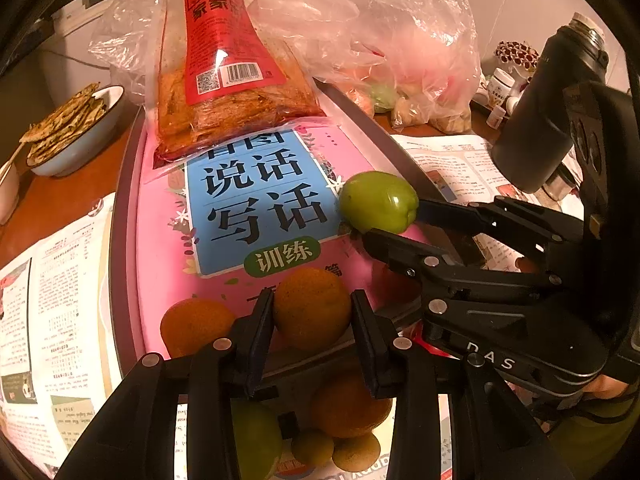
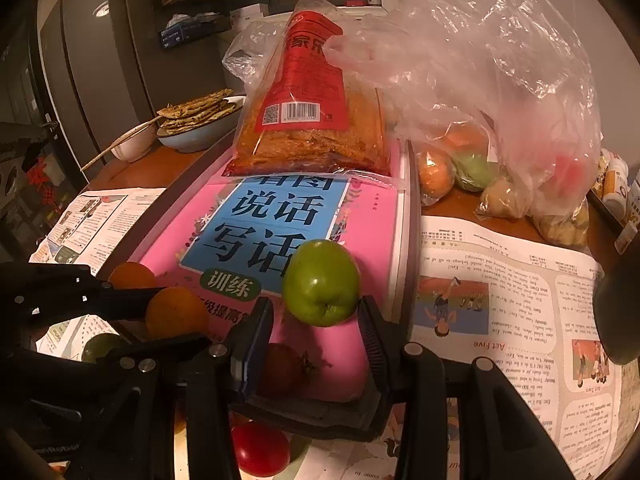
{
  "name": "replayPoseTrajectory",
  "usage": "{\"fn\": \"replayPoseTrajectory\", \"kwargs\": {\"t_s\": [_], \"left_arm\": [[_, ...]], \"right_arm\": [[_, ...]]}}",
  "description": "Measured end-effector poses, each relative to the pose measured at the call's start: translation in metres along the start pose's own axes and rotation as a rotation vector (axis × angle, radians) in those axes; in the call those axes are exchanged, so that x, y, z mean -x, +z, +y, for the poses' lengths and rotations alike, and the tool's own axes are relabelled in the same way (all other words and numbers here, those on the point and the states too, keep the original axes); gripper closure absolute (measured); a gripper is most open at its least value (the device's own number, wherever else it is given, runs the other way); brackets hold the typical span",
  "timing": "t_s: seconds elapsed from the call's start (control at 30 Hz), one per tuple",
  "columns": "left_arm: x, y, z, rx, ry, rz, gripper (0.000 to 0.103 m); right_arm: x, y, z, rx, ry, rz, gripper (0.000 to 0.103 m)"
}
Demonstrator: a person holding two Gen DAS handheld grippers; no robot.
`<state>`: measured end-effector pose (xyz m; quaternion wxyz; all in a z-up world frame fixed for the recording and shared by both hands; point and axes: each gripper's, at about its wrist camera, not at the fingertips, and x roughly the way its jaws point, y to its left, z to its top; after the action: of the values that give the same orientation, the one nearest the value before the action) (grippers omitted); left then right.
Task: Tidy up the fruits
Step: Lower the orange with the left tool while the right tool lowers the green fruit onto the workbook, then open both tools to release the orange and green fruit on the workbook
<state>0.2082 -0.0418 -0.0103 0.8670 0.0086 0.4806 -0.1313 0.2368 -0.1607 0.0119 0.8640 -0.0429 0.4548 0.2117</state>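
Two fruits gripped: orange [image 1: 311, 307] pinched in left claw [image 1: 312, 320], green apple [image 2: 321, 282] pinched in right claw [image 2: 316, 320], both above pink book [image 1: 240, 216]. More fruit left on tabletop [image 2: 460, 206] and in plastic bag [image 2: 480, 92]; sorting judged early.

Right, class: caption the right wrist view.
Right gripper holding a green apple over a pink book.

Your room's pretty dim with a warm orange cast. Heavy fisheye bend, black vignette all round, worst from 9 to 12 o'clock. The crinkly clear plastic bag [image 2: 480, 60] at 1 o'clock catches soft glare, and the shiny green round fruit [image 2: 321, 282] shows a small highlight. Foreground's soft, slightly noisy.
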Motion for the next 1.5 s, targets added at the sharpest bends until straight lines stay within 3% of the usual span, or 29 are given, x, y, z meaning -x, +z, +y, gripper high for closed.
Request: {"fn": "replayPoseTrajectory", "kwargs": {"t_s": [0.17, 0.33, 0.83, 0.97, 1.17, 1.27, 1.5], "left_arm": [[0.002, -0.001, 0.001, 0.005, 0.000, -0.002, 0.064], [0.003, -0.002, 0.003, 0.015, -0.011, -0.004, 0.064], [0.004, -0.002, 0.005, 0.042, -0.019, -0.001, 0.063], [0.006, -0.003, 0.004, 0.050, -0.027, -0.012, 0.055], [0.008, -0.004, 0.002, 0.050, -0.026, -0.017, 0.054], [0.011, -0.004, 0.001, 0.049, -0.030, -0.022, 0.048], [0.018, -0.007, 0.000, 0.052, -0.048, -0.035, 0.045]], "right_arm": [[0.010, -0.005, -0.002, -0.035, 0.024, -0.028, 0.057], [0.025, -0.011, -0.008, -0.079, 0.047, -0.064, 0.048], [0.055, -0.025, -0.020, -0.149, 0.074, -0.114, 0.045], [0.061, -0.031, -0.020, -0.159, 0.069, -0.125, 0.035], [0.065, -0.037, -0.019, -0.175, 0.067, -0.129, 0.035], [0.069, -0.039, -0.017, -0.175, 0.063, -0.137, 0.034], [0.075, -0.043, -0.017, -0.186, 0.047, -0.151, 0.028]]}}
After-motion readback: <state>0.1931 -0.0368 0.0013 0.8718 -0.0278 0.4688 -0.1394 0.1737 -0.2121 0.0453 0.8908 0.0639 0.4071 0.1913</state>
